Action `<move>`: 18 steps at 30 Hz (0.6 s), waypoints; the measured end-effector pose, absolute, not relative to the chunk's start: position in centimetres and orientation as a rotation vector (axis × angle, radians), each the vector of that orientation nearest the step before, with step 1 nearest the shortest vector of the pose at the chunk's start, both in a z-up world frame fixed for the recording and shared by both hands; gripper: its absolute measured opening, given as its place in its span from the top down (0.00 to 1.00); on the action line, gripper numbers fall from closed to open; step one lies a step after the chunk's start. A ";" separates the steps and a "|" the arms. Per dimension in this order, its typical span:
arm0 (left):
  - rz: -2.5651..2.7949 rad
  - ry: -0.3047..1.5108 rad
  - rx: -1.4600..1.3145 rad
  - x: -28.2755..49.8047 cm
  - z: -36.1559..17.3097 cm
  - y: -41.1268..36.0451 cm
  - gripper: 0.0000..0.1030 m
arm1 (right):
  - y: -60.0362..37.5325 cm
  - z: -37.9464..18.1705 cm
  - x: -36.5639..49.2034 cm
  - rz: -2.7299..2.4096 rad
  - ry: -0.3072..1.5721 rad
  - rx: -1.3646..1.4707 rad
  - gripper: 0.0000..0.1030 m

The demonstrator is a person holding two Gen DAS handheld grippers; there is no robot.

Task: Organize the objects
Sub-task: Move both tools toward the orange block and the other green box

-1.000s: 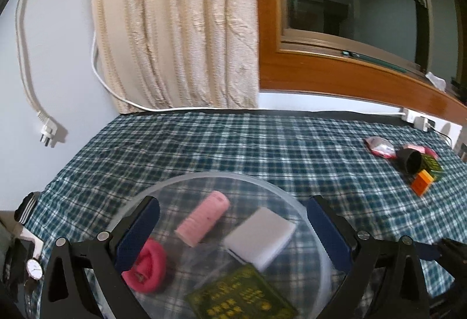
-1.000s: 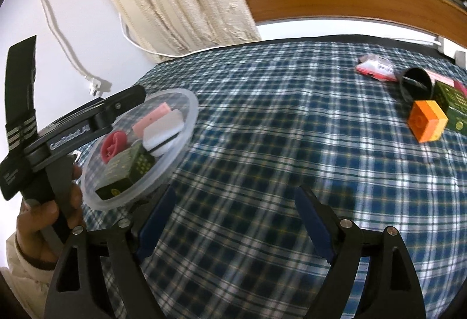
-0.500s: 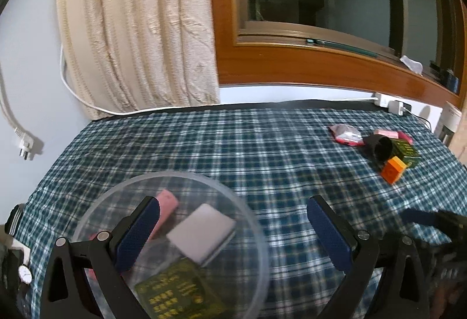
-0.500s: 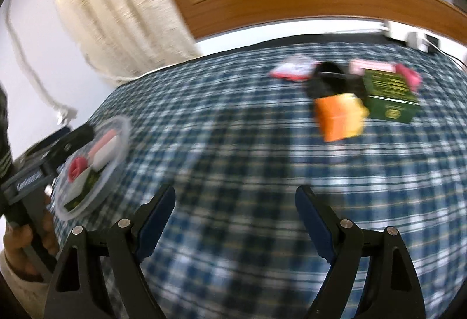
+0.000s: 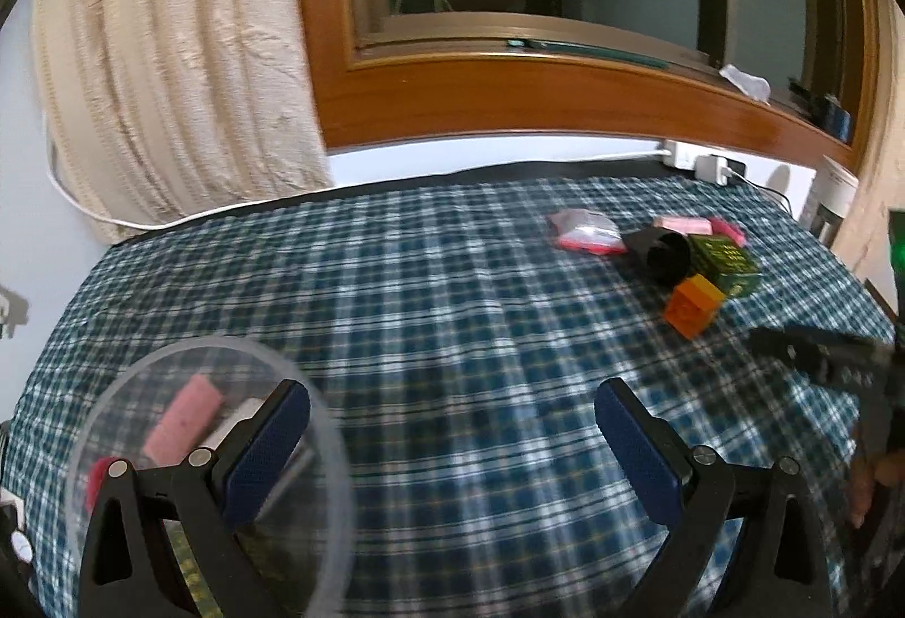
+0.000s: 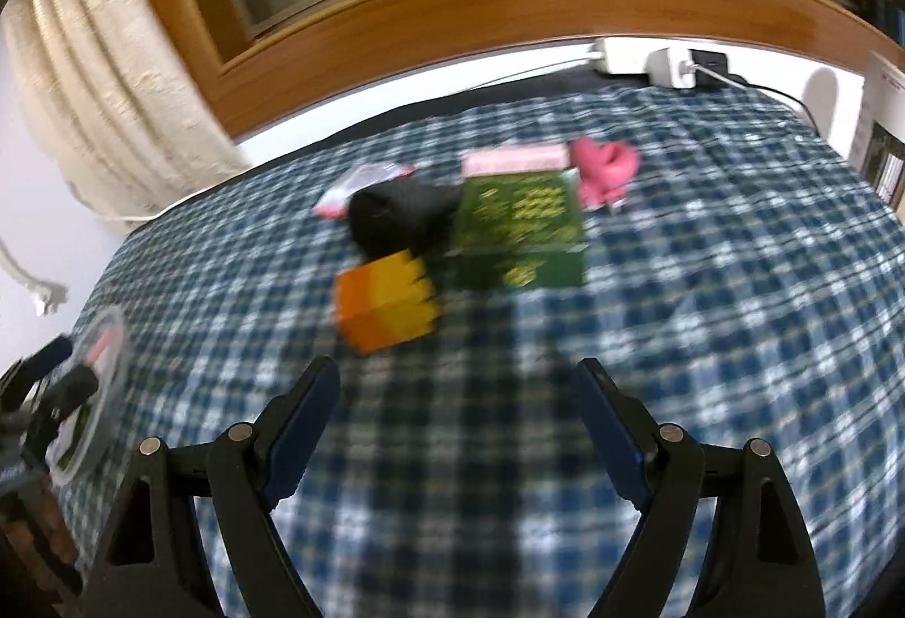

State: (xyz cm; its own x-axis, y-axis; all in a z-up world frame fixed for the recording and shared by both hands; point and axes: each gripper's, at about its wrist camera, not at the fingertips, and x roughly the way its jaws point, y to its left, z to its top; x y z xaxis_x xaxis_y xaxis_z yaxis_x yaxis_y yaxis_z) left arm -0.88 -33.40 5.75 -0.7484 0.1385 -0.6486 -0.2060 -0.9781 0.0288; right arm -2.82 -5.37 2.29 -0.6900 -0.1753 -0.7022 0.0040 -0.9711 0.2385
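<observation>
A clear round dish [image 5: 322, 425] lies at the lower left of the left wrist view, holding a pink roll [image 5: 181, 420] and other items half hidden behind my finger. My left gripper [image 5: 452, 448] is open just right of it, empty. In the right wrist view, blurred, an orange block [image 6: 387, 301], a black cup on its side [image 6: 396, 216], a green box [image 6: 520, 227], a pink box [image 6: 515, 158], a pink cloth item [image 6: 605, 168] and a red-and-white packet [image 6: 362, 182] cluster on the checked cloth. My right gripper [image 6: 458, 414] is open, empty, a short way before the orange block.
The table wears a blue checked cloth [image 5: 452, 307]. Behind it are a cream curtain [image 5: 169, 69], a wooden window frame [image 5: 509, 108] and a power strip with plugs [image 6: 662, 60]. The same cluster [image 5: 693, 312] sits far right in the left wrist view.
The left gripper has swung right, so the dish slid to the lower left of its view. The right gripper has advanced towards the cluster, which now looks much larger and closer.
</observation>
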 end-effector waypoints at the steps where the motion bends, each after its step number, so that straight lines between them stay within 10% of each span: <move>1: 2.763 0.149 -1.021 -0.9 5.7 -33.0 0.01 | -5.0 2.3 -3.2 -2.788 -0.335 1.195 0.17; 18: 2.694 0.176 -1.087 -2.0 4.4 -29.5 0.01 | -2.8 1.9 -10.7 -2.822 -0.375 1.255 0.17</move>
